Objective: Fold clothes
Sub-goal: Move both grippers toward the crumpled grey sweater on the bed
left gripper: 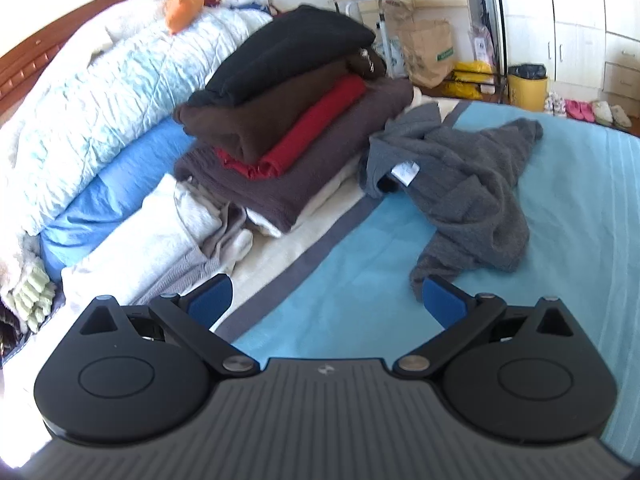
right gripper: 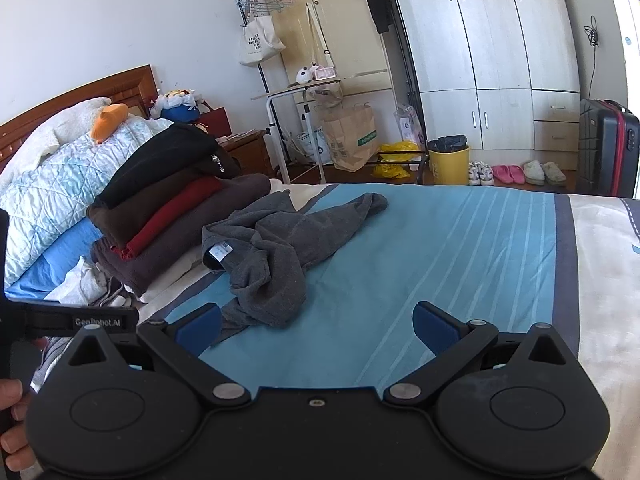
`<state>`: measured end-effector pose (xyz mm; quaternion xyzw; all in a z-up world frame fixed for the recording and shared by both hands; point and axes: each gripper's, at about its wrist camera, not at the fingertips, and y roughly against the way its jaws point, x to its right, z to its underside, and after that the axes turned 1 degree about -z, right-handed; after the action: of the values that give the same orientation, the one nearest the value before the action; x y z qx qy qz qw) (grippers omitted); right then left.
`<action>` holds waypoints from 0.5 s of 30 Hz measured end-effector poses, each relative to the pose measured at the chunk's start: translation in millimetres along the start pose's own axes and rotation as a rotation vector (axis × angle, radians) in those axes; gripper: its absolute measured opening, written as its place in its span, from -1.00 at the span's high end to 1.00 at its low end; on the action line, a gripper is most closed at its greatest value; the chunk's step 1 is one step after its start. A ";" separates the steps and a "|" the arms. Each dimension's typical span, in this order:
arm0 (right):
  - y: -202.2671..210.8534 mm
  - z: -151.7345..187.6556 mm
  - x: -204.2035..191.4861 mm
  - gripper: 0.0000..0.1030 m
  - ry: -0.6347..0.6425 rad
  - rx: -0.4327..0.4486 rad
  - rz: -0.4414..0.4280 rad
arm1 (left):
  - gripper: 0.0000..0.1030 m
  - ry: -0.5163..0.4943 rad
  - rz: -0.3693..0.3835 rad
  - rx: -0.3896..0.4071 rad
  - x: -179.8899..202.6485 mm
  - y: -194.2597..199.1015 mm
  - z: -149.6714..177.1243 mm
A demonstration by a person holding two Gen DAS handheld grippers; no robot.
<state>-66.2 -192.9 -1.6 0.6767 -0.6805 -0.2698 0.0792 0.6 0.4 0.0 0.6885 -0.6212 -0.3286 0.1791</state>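
A crumpled grey sweater [left gripper: 460, 184] with a white label lies on the blue bed sheet [left gripper: 560, 220]; it also shows in the right wrist view [right gripper: 276, 248]. To its left stands a stack of folded clothes [left gripper: 288, 112], black, brown, red and dark grey, which also shows in the right wrist view [right gripper: 172, 204]. My left gripper [left gripper: 326, 300] is open and empty, above the sheet just short of the sweater's near edge. My right gripper [right gripper: 316, 324] is open and empty, with the sweater's near edge beside its left finger.
Light blue quilts and pillows [left gripper: 100, 112] lie along the headboard side. White and beige clothes [left gripper: 168, 232] lie beside the stack. Past the bed's far edge are a paper bag [right gripper: 352, 140], a yellow bin [right gripper: 448, 164], shoes, a white wardrobe [right gripper: 500, 52] and a suitcase [right gripper: 608, 152].
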 end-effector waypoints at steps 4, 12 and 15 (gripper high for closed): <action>1.2 0.6 -1.4 -1.00 0.015 0.006 0.002 | -0.99 0.018 0.048 -0.011 -4.8 -7.9 -5.8; 1.0 -0.2 -4.1 -1.00 0.027 0.001 0.008 | -0.98 0.037 0.078 0.062 -1.8 1.0 3.0; -1.5 0.1 -4.5 -1.00 0.026 -0.007 0.018 | -0.98 0.039 0.097 0.055 -1.8 0.3 3.2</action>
<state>-64.5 -188.5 -1.3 0.6736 -0.6846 -0.2625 0.0931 -1.7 2.6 -1.7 0.6684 -0.6592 -0.2886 0.1880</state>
